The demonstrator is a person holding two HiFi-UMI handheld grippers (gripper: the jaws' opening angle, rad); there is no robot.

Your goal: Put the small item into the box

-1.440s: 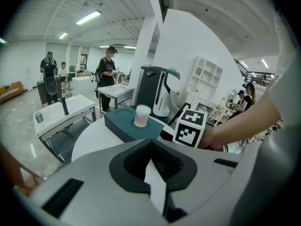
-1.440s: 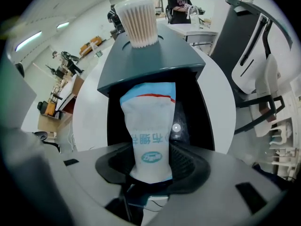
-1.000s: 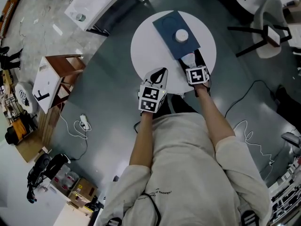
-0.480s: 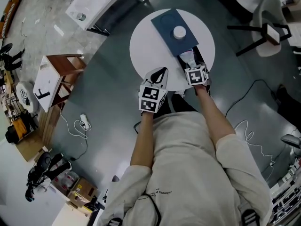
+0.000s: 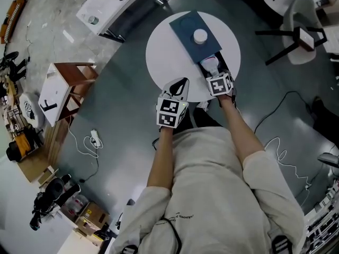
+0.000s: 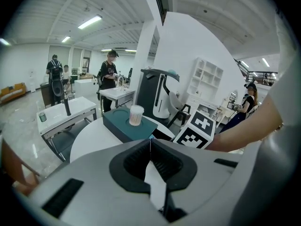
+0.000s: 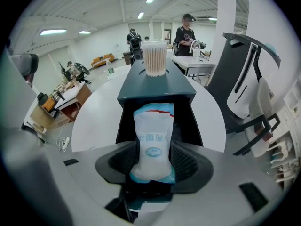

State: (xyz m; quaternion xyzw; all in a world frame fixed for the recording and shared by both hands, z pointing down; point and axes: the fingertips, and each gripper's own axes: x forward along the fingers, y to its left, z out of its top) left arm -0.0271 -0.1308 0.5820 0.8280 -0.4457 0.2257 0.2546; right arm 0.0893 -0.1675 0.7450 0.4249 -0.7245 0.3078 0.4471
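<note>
A round white table (image 5: 164, 52) lies beneath the tips of the left gripper (image 5: 183, 82) and the right gripper (image 5: 211, 69). A cup of swabs (image 5: 200, 36) stands straight ahead of the right gripper. Well to the left gripper's left is a wooden stand (image 5: 82, 69), with a white bench (image 5: 108, 1) farther ahead. A chair (image 5: 306, 15) sits far to the right gripper's right. A power strip (image 5: 95, 137) lies on the floor behind and left of the left gripper. A person (image 6: 109, 74) stands far ahead of it.
</note>
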